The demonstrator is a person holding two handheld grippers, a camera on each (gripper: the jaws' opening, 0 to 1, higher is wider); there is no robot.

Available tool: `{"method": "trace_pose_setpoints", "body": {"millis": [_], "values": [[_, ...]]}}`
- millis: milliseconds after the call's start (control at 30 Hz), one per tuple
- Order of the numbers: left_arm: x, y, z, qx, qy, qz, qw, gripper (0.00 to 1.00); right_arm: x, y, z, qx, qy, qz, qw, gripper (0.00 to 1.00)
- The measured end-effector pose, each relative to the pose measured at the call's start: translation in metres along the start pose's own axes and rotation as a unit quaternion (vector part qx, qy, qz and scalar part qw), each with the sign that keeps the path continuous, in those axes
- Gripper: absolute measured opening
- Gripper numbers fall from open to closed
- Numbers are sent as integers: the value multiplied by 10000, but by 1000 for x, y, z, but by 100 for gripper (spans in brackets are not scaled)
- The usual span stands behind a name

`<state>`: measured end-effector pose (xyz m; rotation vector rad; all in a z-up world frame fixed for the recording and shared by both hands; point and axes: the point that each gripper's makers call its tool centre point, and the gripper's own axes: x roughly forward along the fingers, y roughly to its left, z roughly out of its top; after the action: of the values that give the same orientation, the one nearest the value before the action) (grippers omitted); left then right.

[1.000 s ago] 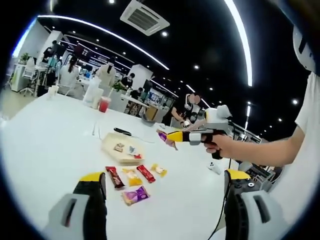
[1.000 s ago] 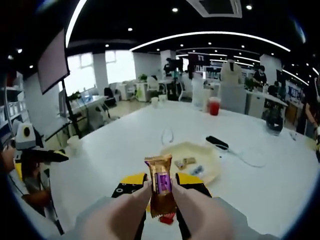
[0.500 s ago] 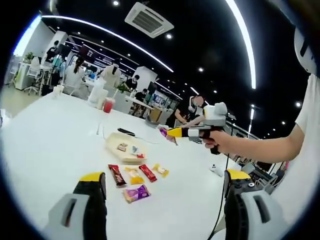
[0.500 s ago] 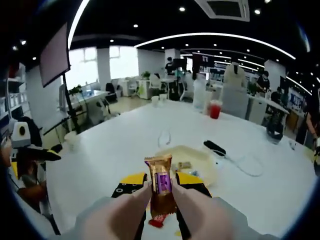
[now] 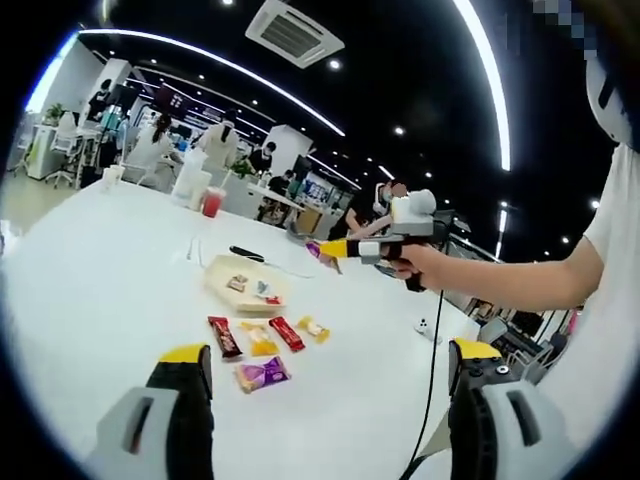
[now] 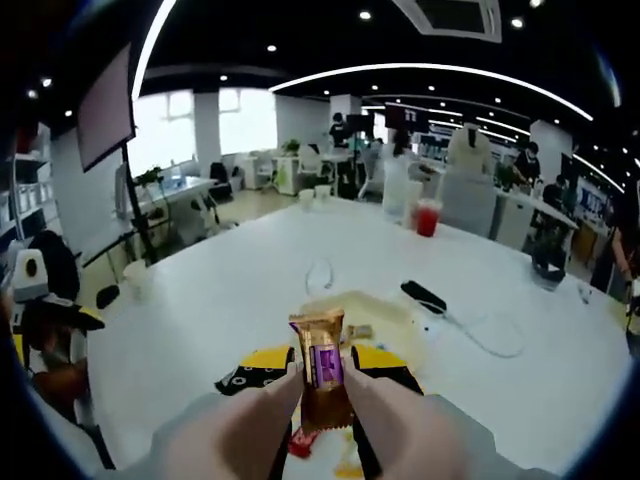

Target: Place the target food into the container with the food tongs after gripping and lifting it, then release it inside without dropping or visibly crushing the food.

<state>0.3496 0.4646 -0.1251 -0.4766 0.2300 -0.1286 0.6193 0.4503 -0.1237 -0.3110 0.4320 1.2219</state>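
Note:
My right gripper [image 6: 322, 388] is shut on a gold and purple snack packet [image 6: 322, 362], held upright in the air. Just behind and below it lies the cream tray [image 6: 392, 312] holding a few small snacks. In the left gripper view a hand holds that right gripper [image 5: 330, 249] above the table, its packet [image 5: 316, 249] up and to the right of the tray [image 5: 222, 292]. My left gripper [image 5: 330, 352] stands wide open with nothing in it. Several wrapped snacks lie in front of the tray: a dark red bar [image 5: 222, 336], a red one [image 5: 287, 332] and a purple one [image 5: 262, 374].
A black device [image 6: 424, 297] with a white cable lies on the white table [image 6: 240, 290] beyond the tray. A red drink cup [image 6: 427, 216] and a white bottle [image 6: 393, 188] stand at the far edge. People sit at desks behind. A person's arm [image 5: 510, 285] reaches in from the right.
The right gripper has carried the packet a little left and farther out, closer to the tray. The left gripper stays open. The snacks on the table have not moved.

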Motion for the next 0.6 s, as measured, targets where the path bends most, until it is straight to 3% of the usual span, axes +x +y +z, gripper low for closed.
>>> {"method": "trace_pose_setpoints", "body": {"millis": [600], "values": [[-2, 8, 3, -64, -123, 95, 9999, 99, 17, -9, 23, -230, 95, 17, 9997, 21]]}}
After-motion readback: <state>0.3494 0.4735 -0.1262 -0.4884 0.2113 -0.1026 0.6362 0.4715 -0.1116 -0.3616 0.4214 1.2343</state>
